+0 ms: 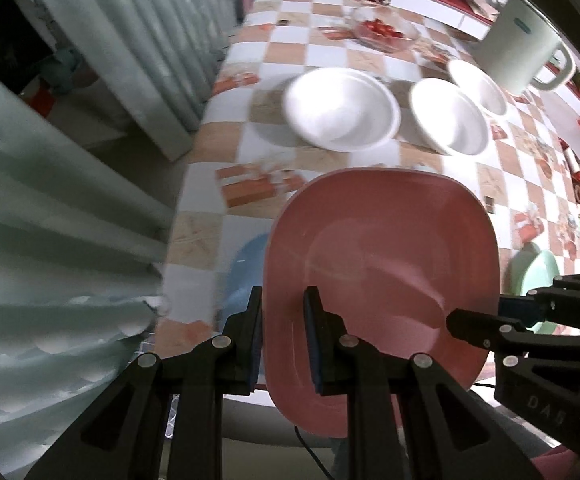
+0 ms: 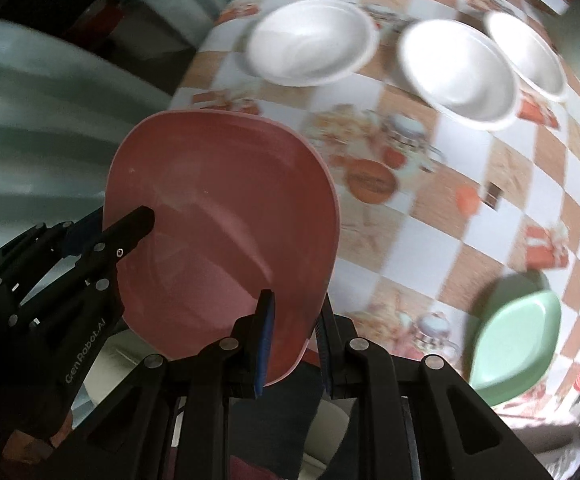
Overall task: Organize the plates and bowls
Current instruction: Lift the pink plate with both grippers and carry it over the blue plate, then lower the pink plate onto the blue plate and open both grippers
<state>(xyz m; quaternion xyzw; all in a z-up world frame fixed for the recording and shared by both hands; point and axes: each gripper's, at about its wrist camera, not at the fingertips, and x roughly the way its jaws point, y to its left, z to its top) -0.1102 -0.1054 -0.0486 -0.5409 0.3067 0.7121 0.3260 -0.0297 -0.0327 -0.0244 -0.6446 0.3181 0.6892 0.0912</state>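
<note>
Pink plate carried above the worktop by both grippers.

The left gripper point(image 1: 283, 336) and right gripper point(image 2: 294, 344) are each clenched on opposite rim edges of the pink plate point(image 1: 382, 280), which hangs clear of the checked worktop point(image 1: 330, 48) near its front edge. Risk: the grip is on thin rims only; uneven hand motion could twist the plate free, dropping it onto the blue plate point(image 1: 245, 272) below or toward the white bowls point(image 1: 342, 110).

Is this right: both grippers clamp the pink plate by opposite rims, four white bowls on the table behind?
Not quite: three white bowls, per the right wrist view. Left gripper and right gripper do clamp the pink plate by opposite rims.
</note>
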